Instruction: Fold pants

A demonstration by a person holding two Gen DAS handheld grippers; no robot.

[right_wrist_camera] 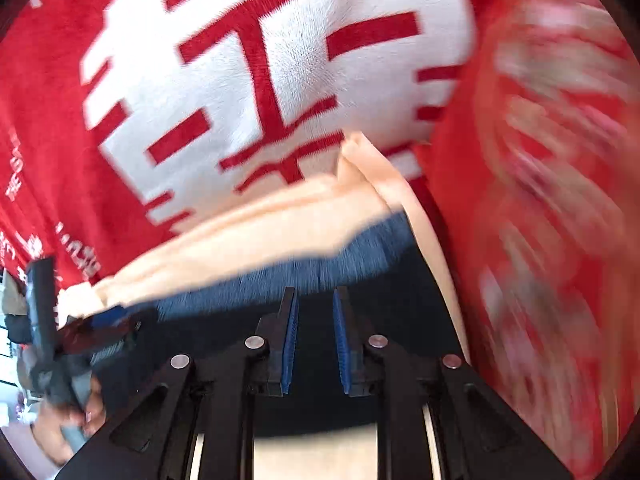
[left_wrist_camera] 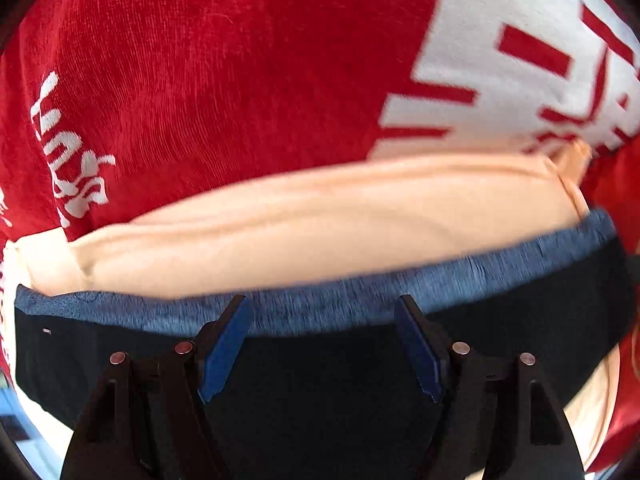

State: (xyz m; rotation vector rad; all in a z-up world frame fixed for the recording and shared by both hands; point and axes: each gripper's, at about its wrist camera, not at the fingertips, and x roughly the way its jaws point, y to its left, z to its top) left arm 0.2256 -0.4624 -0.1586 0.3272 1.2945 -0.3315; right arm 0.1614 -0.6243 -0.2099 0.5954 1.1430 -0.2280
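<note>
the dark navy pants (left_wrist_camera: 320, 380), smooth with a heathered blue knit waistband (left_wrist_camera: 340, 300), lie folded on a peach-coloured soft cloth (left_wrist_camera: 320, 232), which rests on a plush red blanket with white block lettering (left_wrist_camera: 220, 80); what lies beneath the blanket cannot be told. the left claw (left_wrist_camera: 322, 344) hangs over the waistband, its ribbed blue pads wide apart with nothing between them. the right claw (right_wrist_camera: 315, 344) hangs over the pants near the band's right end, its pads a narrow gap apart and holding nothing. at the left edge of the right view, a hand (right_wrist_camera: 86, 404) holds the other claw's handle.
</note>
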